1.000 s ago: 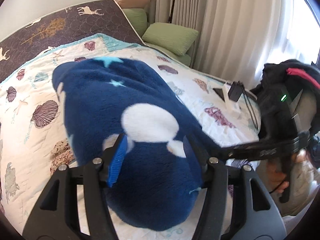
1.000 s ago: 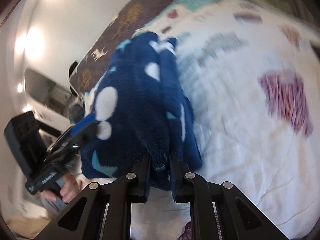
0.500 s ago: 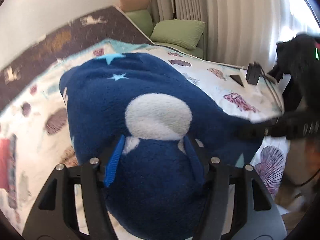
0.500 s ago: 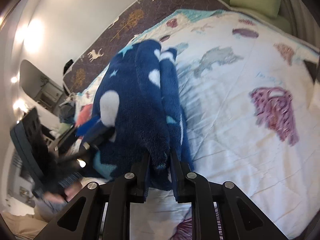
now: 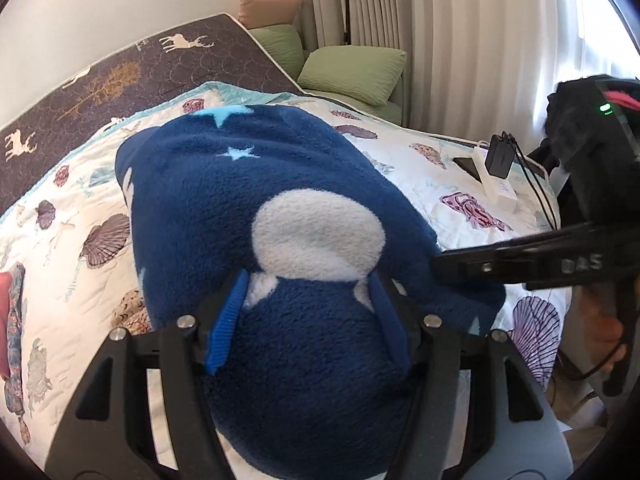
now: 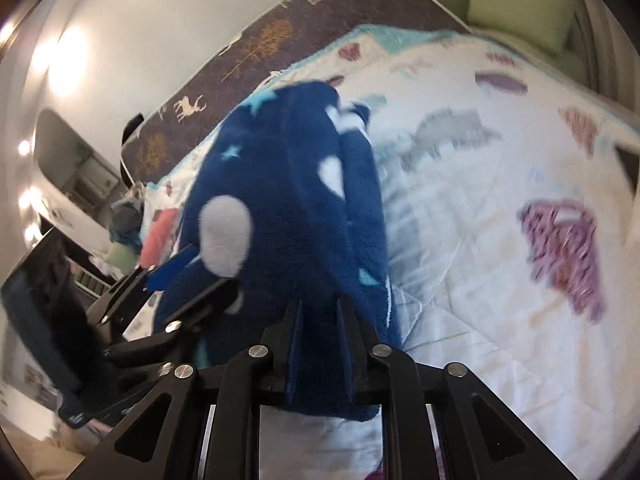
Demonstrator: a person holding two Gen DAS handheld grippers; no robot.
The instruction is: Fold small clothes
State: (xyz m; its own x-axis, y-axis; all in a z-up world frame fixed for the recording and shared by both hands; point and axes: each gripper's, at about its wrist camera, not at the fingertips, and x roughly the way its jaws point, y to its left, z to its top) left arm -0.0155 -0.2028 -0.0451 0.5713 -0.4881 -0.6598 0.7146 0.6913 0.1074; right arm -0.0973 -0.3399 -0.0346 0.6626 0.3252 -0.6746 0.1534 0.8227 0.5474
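Item under inspection: one navy fleece garment [image 5: 224,200], printed with white round patches and pale blue stars, lying bunched on a bed covered by a white seashell-print quilt [image 5: 72,264]. In the left wrist view its long axis runs from the near edge of the bed, at the grippers, away towards the dark deer-print mattress [image 5: 120,76] that shows beyond the quilt. The far end points at that mattress; the near end is raised off the quilt.

Left hand-held gripper [image 5: 308,304]: jaws set wide around a thick roll at the garment's near end, with the blue pads [image 5: 226,324] pressing into the fleece on both sides. It grips the garment.

Right hand-held gripper [image 6: 318,330]: jaws nearly together and closing, pinching a thin folded edge of the same garment [image 6: 296,184], which hangs from the grip. In the left wrist view this gripper enters from the right, its fingers meeting the fleece just beside the left gripper.

Surroundings: green cushions [image 5: 352,72] and pale curtains [image 5: 460,40] beyond the bed's far right corner. A white power strip with a black adapter [image 5: 498,172] lies on the quilt near the right edge. Red and patterned cloth [image 5: 10,308] sits at the left margin, well apart from the garment. The right wrist view is motion-blurred; finer detail there cannot be told.
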